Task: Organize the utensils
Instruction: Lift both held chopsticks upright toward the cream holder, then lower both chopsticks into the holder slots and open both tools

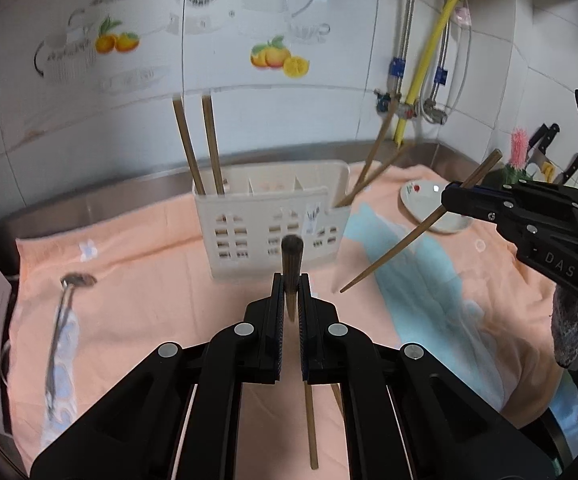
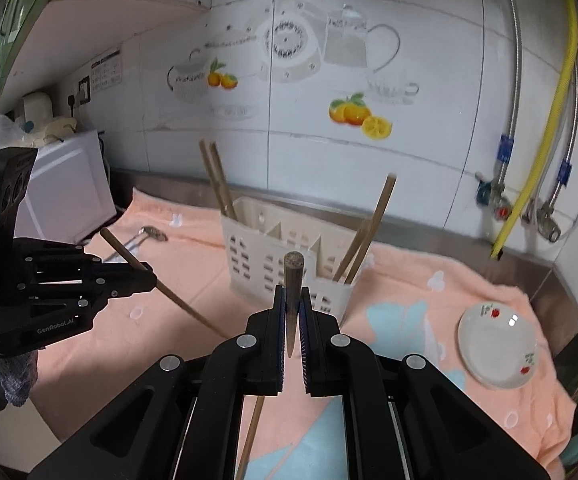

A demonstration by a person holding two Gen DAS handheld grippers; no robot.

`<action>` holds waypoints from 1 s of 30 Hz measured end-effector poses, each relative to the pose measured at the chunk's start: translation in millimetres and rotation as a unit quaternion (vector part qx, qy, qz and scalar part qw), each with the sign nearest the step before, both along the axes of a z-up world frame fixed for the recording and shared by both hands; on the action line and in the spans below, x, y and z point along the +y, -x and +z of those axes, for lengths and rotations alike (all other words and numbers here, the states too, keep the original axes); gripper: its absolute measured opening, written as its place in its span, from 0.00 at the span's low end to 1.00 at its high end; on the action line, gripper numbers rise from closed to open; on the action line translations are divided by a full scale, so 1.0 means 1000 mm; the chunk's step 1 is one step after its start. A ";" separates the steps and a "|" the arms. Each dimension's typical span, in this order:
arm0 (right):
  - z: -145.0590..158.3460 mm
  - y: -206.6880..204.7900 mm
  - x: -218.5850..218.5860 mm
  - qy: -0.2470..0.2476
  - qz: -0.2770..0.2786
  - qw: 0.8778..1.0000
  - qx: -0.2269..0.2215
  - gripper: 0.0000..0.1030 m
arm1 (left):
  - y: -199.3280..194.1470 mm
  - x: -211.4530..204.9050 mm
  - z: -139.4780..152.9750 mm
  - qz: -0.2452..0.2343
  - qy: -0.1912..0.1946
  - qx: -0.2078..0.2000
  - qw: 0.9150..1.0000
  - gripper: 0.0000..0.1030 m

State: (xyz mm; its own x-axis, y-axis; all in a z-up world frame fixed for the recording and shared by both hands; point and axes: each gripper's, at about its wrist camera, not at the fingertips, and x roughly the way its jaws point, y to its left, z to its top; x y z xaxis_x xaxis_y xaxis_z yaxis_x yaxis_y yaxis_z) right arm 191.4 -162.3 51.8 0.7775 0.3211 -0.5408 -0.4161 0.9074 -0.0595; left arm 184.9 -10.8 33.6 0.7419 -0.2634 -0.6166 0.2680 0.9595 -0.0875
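Ahead of our left gripper, clamped on a chopstick pointing along its fingers, the white caddy stands straight in front, near. From the right wrist, our right gripper pinches its own chopstick likewise, with the caddy just beyond, slightly left; both arms look about equally close.

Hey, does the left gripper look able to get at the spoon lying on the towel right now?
Probably not yet: the left gripper is shut on a chopstick. The spoon lies uncovered on the towel to its left, nothing over it.
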 end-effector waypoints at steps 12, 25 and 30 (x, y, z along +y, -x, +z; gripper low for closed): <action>0.076 -0.033 -0.008 -0.020 -0.008 0.999 -0.026 0.06 | -0.026 0.002 0.087 -0.003 -0.006 -0.071 0.997 0.05; 0.074 -0.074 -0.002 -0.017 -0.031 0.999 -0.012 0.06 | -0.070 0.017 0.096 0.036 0.000 -0.077 0.996 0.05; 0.052 -0.086 0.001 -0.014 -0.032 0.999 0.012 0.06 | -0.081 0.021 0.079 0.046 0.000 -0.061 0.997 0.05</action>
